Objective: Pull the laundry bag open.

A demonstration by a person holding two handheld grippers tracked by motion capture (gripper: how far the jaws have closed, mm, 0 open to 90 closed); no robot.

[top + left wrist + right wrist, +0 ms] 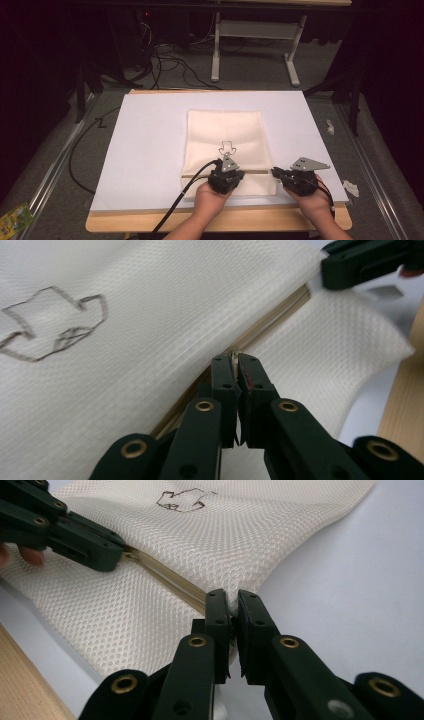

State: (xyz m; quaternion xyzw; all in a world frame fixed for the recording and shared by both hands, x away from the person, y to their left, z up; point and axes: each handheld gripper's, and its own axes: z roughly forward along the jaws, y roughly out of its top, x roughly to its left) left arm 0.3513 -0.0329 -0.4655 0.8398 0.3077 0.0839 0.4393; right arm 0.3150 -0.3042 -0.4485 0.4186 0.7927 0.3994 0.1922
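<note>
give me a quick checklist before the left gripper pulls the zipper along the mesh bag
1. Left gripper shut on the zipper pull: ok, jaws closed on a small tab at the zipper line.
2. Right gripper anchoring the mesh bag at its edge: ok, jaws pinch the fabric at the zipper's end.
3. Zipper track between the grippers unobstructed: ok.
4. Bag flat on the white sheet: ok, slight bulge near the right gripper.
5. Zipper open or closed: cannot tell.
</note>
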